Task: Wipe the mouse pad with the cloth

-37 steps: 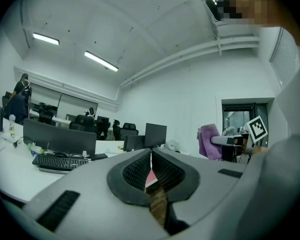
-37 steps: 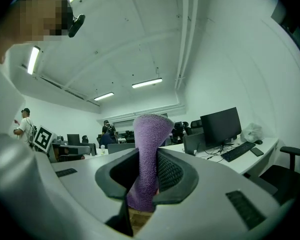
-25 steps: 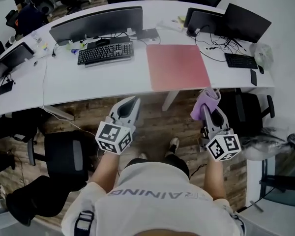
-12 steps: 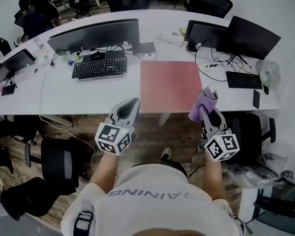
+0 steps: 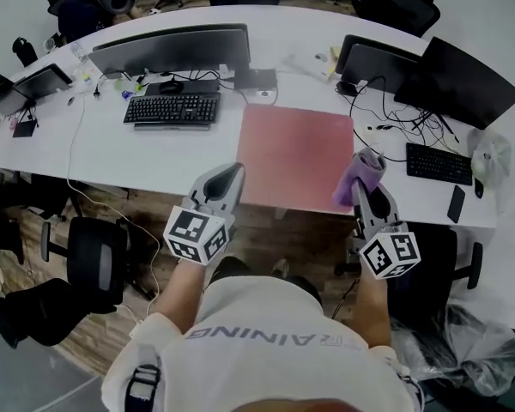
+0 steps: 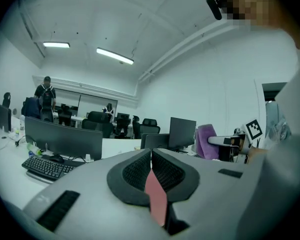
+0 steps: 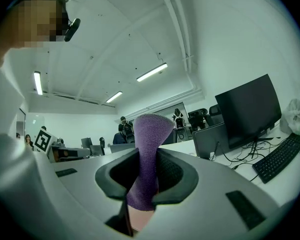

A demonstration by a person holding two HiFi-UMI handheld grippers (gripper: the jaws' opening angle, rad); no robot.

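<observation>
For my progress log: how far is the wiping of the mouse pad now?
Done: the purple fuzzy cloth is clamped in the right gripper. In hand: it is held up beside the near right corner of the pink rectangular mouse pad, not on it. Left: all the wiping. The left gripper is shut and empty.
</observation>
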